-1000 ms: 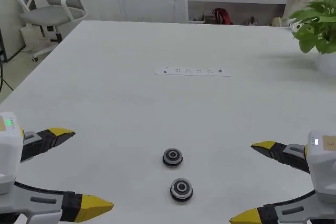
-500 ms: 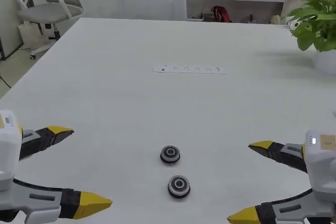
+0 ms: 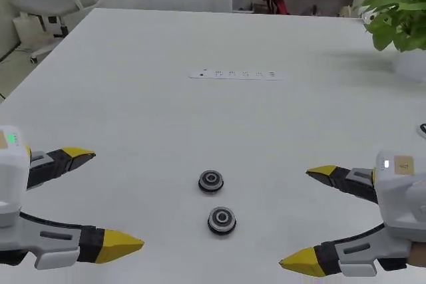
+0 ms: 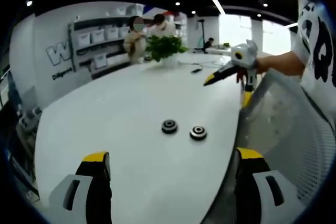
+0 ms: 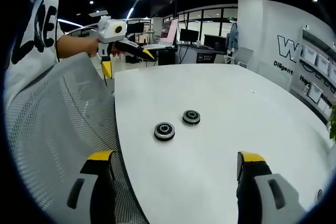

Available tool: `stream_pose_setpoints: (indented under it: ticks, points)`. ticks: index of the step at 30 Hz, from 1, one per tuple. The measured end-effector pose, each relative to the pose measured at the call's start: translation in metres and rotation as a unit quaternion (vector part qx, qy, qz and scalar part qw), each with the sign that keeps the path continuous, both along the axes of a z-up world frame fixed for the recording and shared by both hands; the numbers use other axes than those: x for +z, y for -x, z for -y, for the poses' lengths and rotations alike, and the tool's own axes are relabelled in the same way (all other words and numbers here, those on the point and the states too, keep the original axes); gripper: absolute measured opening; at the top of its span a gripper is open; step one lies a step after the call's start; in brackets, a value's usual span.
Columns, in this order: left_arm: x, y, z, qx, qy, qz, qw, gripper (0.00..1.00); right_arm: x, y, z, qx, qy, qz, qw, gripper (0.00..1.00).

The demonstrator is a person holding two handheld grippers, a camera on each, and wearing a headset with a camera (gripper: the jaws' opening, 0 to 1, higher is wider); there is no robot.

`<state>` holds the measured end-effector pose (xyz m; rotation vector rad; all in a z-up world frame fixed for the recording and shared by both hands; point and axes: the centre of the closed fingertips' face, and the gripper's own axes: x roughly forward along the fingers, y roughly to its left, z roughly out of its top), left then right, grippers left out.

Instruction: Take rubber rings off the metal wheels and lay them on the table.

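Head view: we see two metal wheels lying flat on the white table (image 3: 166, 111). We take the near wheel (image 3: 221, 221) as our reference. The far wheel (image 3: 211, 181) lies just beyond it, a little to its left, not touching it. A dark rubber ring (image 3: 212, 224) sits around the near wheel, and the far wheel carries one too. The left gripper (image 3: 116, 200) hovers well to the left of the near wheel and the right gripper (image 3: 294, 218) well to its right. Both have their jaws released, spread wide, grasping nothing. A power strip (image 3: 231, 74) lies far beyond the near wheel.

Left gripper view: the gripper's own jaws rise wide apart, with nothing between them. The near wheel (image 4: 198, 132) lies ahead, and the far wheel (image 4: 169, 126) is just left of it. The right gripper (image 4: 226, 92) is held well beyond the near wheel.

Right gripper view: the jaws are also spread and empty. The near wheel (image 5: 164, 131) lies ahead, with the far wheel (image 5: 191, 117) just to its right. The left gripper (image 5: 129, 63) is well beyond the near wheel.
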<state>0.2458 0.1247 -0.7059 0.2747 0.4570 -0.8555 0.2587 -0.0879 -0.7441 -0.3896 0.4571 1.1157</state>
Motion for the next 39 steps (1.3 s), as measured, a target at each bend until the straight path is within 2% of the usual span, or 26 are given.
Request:
stream_pose_setpoints:
  ticks: [6,9,13,30,39]
  points:
    - [0.0,-0.003,0.001,-0.003,0.0,0.0,1.0,1.0,0.0,-0.001,0.002,-0.002,-0.003,0.001,1.0,0.92]
    - [-0.002,-0.005,0.001,-0.005,-0.006,0.003,1.0,1.0,-0.001,-0.001,0.004,-0.003,-0.004,0.0,1.0,0.92]
    - [-0.001,-0.009,0.0,-0.001,0.001,0.003,1.0,1.0,-0.003,-0.001,0.006,-0.005,-0.003,-0.002,1.0,0.92]
    - [0.004,-0.011,0.0,-0.003,-0.003,0.012,0.9999,1.0,0.001,-0.01,0.004,-0.006,-0.016,0.005,0.9998,0.9]
    - [-0.006,-0.009,0.006,-0.015,-0.008,0.002,0.9999,0.99,-0.004,-0.012,-0.007,0.016,-0.013,0.003,0.9998,0.87]
